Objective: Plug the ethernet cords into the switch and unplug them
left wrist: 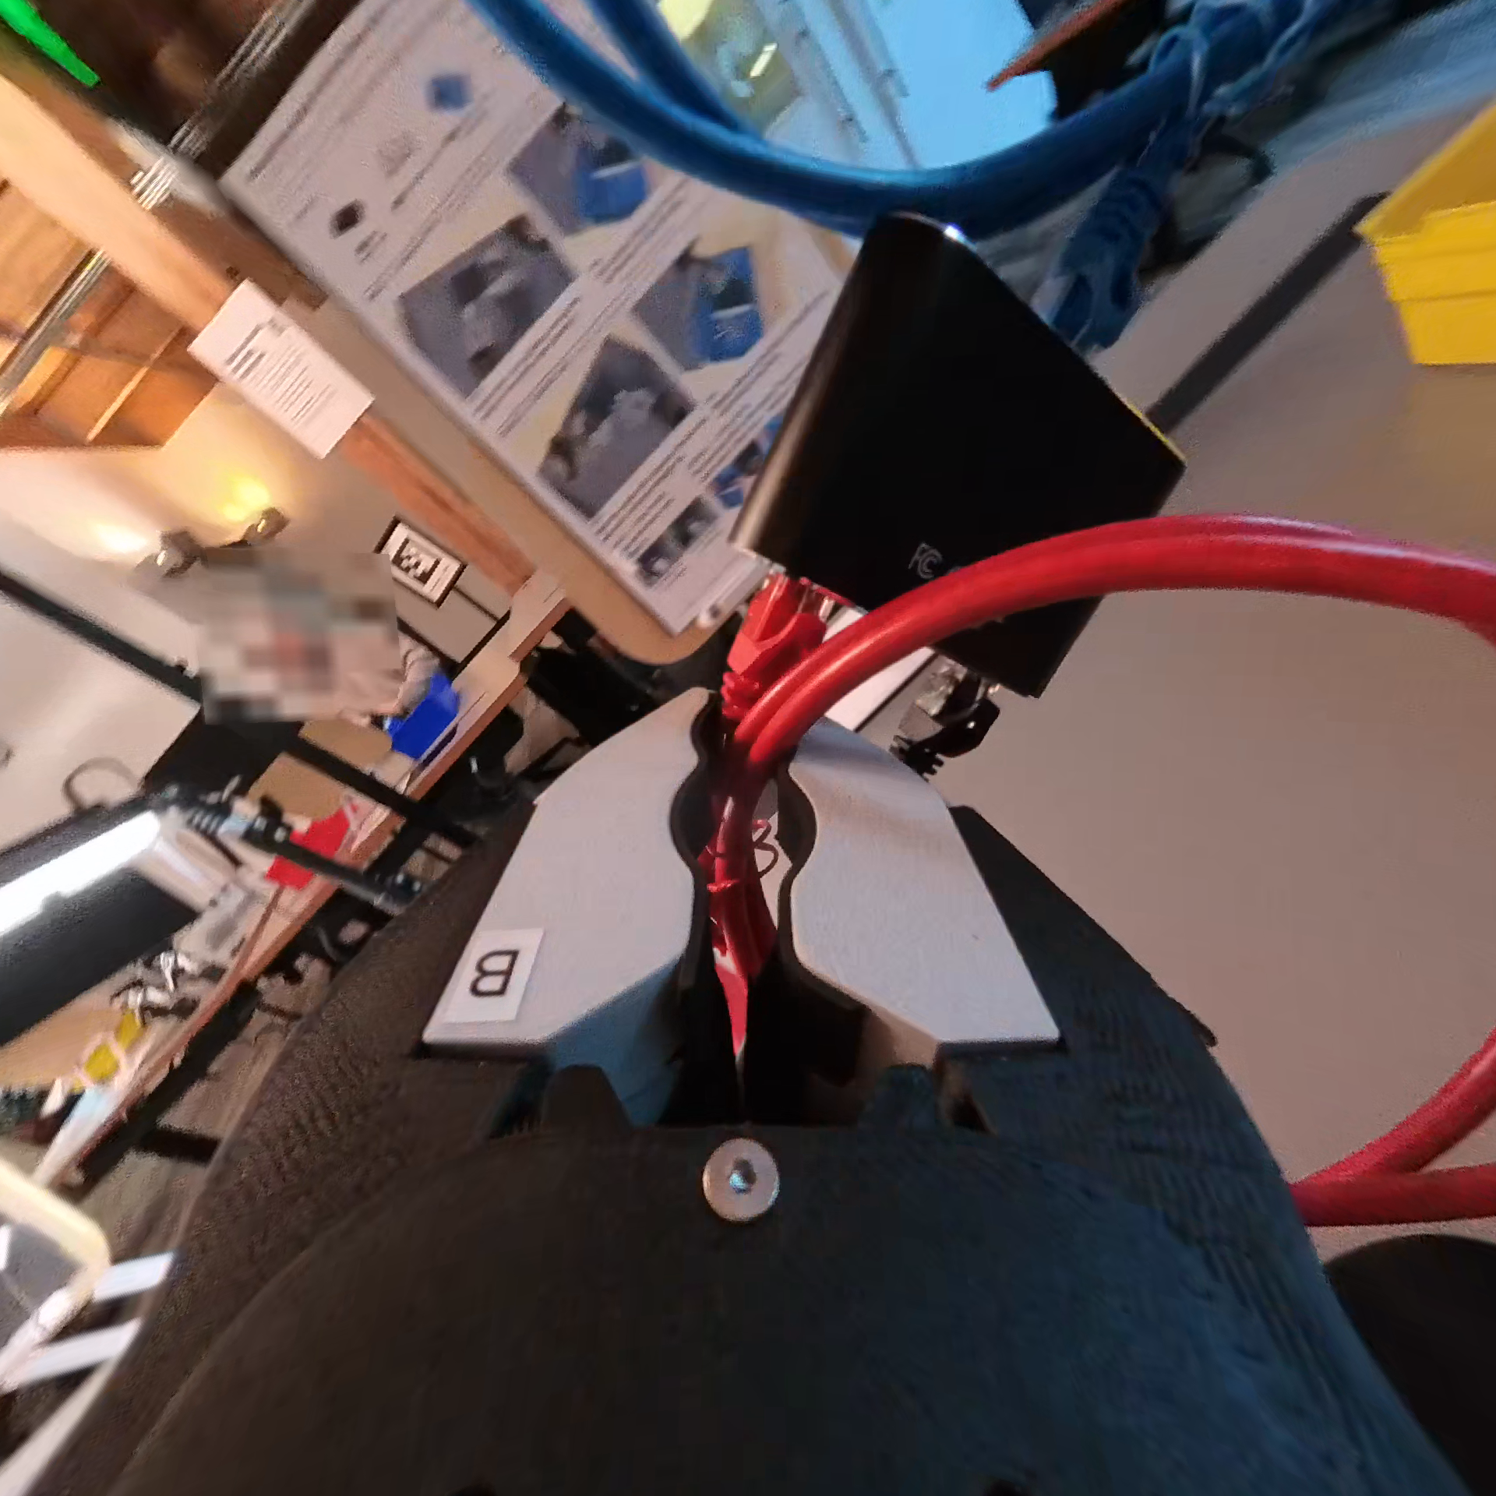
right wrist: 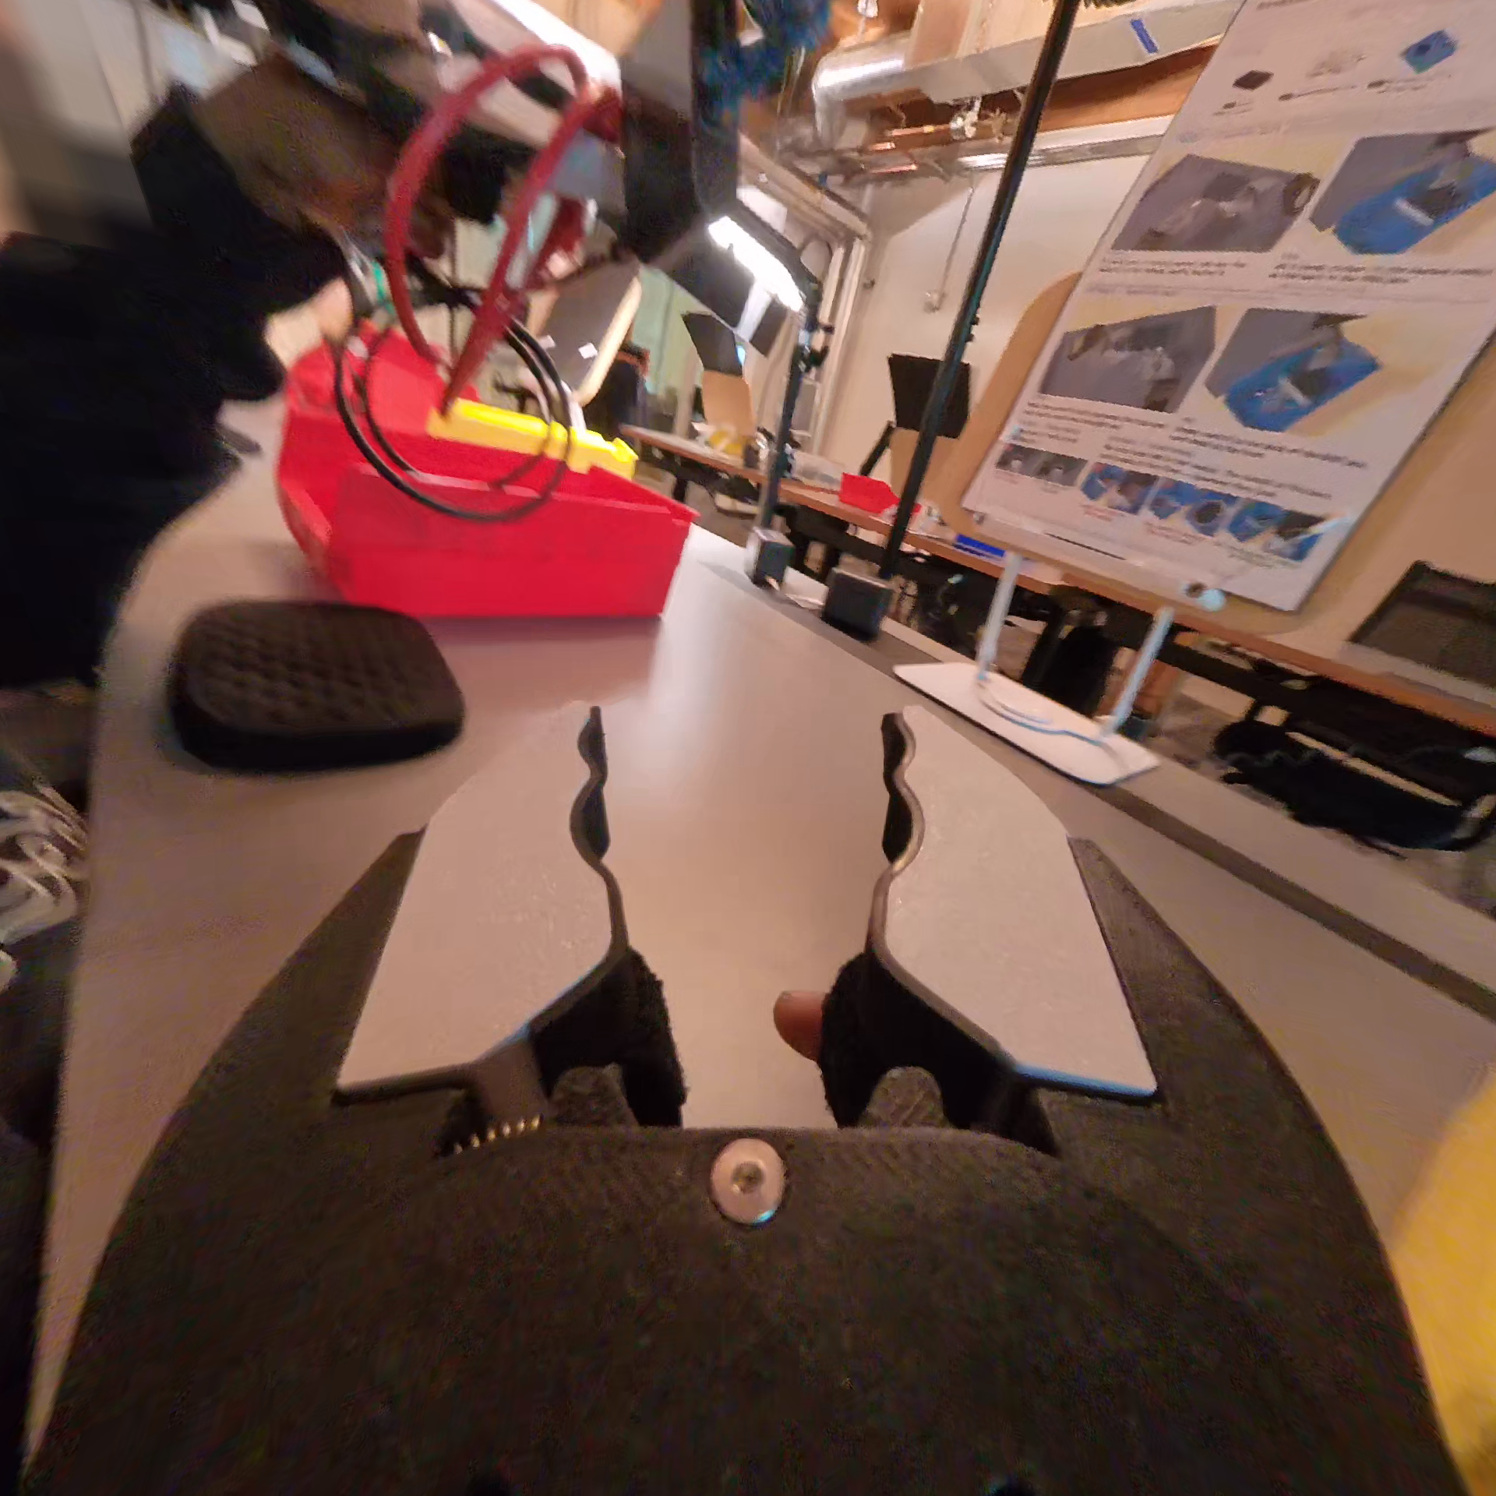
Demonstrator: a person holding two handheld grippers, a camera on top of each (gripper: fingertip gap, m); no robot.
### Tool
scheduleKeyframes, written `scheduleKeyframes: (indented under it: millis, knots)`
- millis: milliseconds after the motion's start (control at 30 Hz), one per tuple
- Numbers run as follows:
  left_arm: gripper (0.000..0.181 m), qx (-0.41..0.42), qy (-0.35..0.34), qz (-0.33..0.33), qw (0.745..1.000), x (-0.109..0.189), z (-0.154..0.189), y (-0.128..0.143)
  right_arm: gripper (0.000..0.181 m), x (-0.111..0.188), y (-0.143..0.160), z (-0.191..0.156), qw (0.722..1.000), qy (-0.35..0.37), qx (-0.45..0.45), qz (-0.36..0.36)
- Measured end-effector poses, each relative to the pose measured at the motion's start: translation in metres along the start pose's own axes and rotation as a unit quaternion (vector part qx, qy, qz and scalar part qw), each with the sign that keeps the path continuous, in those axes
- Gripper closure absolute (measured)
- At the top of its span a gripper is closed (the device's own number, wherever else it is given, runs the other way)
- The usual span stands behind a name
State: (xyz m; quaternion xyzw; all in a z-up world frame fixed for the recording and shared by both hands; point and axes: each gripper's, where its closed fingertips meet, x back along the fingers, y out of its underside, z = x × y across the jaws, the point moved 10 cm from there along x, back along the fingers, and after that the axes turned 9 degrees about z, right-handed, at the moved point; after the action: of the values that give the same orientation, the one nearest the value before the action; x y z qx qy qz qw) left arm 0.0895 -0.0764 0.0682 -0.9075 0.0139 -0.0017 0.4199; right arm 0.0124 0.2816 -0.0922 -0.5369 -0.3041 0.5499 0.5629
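Observation:
In the left wrist view, my left gripper (left wrist: 741,728) is shut on a looped red ethernet cord (left wrist: 1052,558). The cord's red plug (left wrist: 777,631) sits just ahead of the fingertips, at the port face of the black switch (left wrist: 955,421). A blue cord (left wrist: 809,178) arcs over the switch's far end, and a black plug (left wrist: 947,712) sits in the port face to the right. My right gripper (right wrist: 741,728) is open and empty, low over the grey table (right wrist: 728,648). The red cord (right wrist: 405,202) also shows blurred at the upper left of the right wrist view.
A red bin (right wrist: 502,534) holding a yellow part (right wrist: 526,433) and a black cord (right wrist: 380,461) stands at the left. A black pad (right wrist: 312,684) lies before it. An instruction board (right wrist: 1263,324) on a white stand (right wrist: 1028,720) is at the right. Yellow bins (left wrist: 1441,267) stand at the far right.

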Motion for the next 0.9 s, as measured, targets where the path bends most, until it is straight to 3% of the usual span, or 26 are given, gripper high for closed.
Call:
scheduleKeyframes:
  millis: [133,300,400,667,800,900]
  knots:
    - [0.171,-0.052,0.041,0.023,0.998,-0.014,0.032,-0.033,0.115,-0.018,-0.003,-0.017,0.997,-0.030,-0.065,0.033]
    - [0.172,-0.078,0.047,0.064,0.994,-0.015,0.031,-0.075,0.114,-0.021,0.003,-0.020,0.997,-0.043,-0.061,0.006]
    - [0.171,-0.068,0.079,0.072,0.992,-0.013,0.036,-0.086,0.115,-0.017,0.000,-0.014,0.996,-0.026,-0.080,0.027]
    - [0.171,0.000,0.248,0.056,0.967,-0.026,0.116,-0.043,0.114,-0.008,-0.008,-0.004,0.964,-0.021,-0.226,0.141]
    - [0.171,0.030,0.298,0.036,0.954,-0.037,0.149,-0.023,0.111,-0.015,-0.002,-0.008,0.961,-0.026,-0.242,0.128]
    - [0.171,0.048,0.346,0.028,0.936,-0.040,0.171,-0.012,0.119,-0.018,0.003,-0.009,0.966,-0.005,-0.234,0.114]
